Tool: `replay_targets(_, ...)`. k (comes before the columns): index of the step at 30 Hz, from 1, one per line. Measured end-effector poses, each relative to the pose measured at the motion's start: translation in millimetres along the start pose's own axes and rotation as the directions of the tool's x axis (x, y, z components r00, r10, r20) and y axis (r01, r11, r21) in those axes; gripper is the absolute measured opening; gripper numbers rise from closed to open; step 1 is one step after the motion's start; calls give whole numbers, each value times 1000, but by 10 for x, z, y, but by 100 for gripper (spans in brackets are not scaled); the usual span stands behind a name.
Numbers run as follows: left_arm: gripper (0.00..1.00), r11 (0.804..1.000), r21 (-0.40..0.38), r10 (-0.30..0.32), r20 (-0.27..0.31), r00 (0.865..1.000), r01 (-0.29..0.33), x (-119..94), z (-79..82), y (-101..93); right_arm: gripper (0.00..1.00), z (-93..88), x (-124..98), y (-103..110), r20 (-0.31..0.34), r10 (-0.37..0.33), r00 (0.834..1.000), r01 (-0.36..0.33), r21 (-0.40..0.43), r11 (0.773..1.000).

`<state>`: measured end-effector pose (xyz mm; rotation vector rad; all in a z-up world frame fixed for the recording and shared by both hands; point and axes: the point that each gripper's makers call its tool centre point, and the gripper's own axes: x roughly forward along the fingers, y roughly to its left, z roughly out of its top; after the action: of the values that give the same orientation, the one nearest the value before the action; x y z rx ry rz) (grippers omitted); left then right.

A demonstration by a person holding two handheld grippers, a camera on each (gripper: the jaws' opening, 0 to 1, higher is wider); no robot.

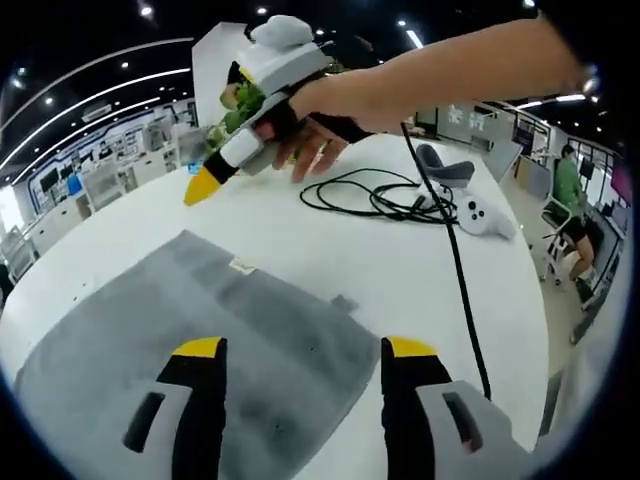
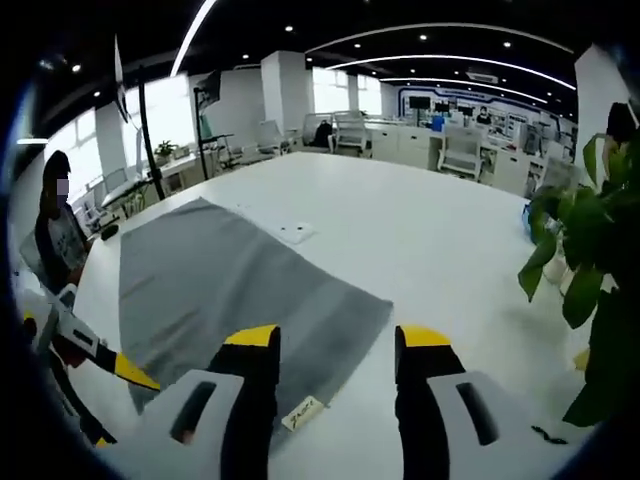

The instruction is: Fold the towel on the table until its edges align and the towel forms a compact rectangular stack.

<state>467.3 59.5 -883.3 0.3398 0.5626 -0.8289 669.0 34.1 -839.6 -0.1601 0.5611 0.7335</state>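
Note:
A grey towel (image 1: 230,340) lies spread flat on the white table (image 1: 420,290), with a small white label (image 1: 242,266) on it. My left gripper (image 1: 305,350) is open above the towel's near part, its yellow-tipped jaws wide apart with nothing between them. A hand holds my right gripper (image 1: 200,188) over the bare table beyond the towel's far edge. In the right gripper view the towel (image 2: 220,290) runs away to the left, and my right gripper (image 2: 340,338) stands open over its near corner, where a white tag (image 2: 300,412) shows. The left gripper (image 2: 120,400) sits at the lower left.
A coiled black cable (image 1: 380,195), a white controller (image 1: 482,216) and a grey object (image 1: 445,168) lie on the table's far right. A green plant (image 2: 580,250) stands at the table's edge. One person sits by the table (image 2: 60,235). Another sits further off (image 1: 570,190).

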Motion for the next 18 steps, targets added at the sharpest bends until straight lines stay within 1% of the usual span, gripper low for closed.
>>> replay_targets(1,60,1000,6,-7,-6,1000,7,24,-18,-20,43,-46,54,-40,-9,-13,1000,13,3,1000)
replay_targets(3,57,999,27,-26,-10,1000,26,80,-43,-75,42,-23,83,-37,-11,-22,1000,22,10,1000)
replay_targets(5,53,997,52,-48,-11,999,49,130,-58,-132,41,-31,110,-118,-13,-48,999,49,27,998)
replay_targets(7,50,995,68,-65,-20,998,66,173,-84,-179,39,-44,194,-117,-19,-59,998,59,20,998)
replay_targets(10,47,992,89,-88,-19,996,90,217,-85,-250,38,-42,293,-161,-23,-65,998,65,11,998)
replay_targets(13,42,982,136,-129,-30,991,132,255,-101,-358,37,-73,363,-156,-26,-67,997,67,26,997)
replay_targets(14,40,977,153,-146,-35,989,150,272,-120,-399,37,-57,400,-197,-27,-69,997,70,28,997)
replay_targets(16,37,970,181,-158,-55,986,165,291,-158,-437,37,-51,426,-203,-24,-74,997,75,24,997)
replay_targets(17,35,964,206,-161,-55,985,169,296,-158,-454,36,-54,437,-204,-24,-76,997,77,23,997)
replay_targets(18,33,961,210,-174,-45,984,179,303,-134,-485,36,-47,460,-216,-25,-76,997,77,21,997)
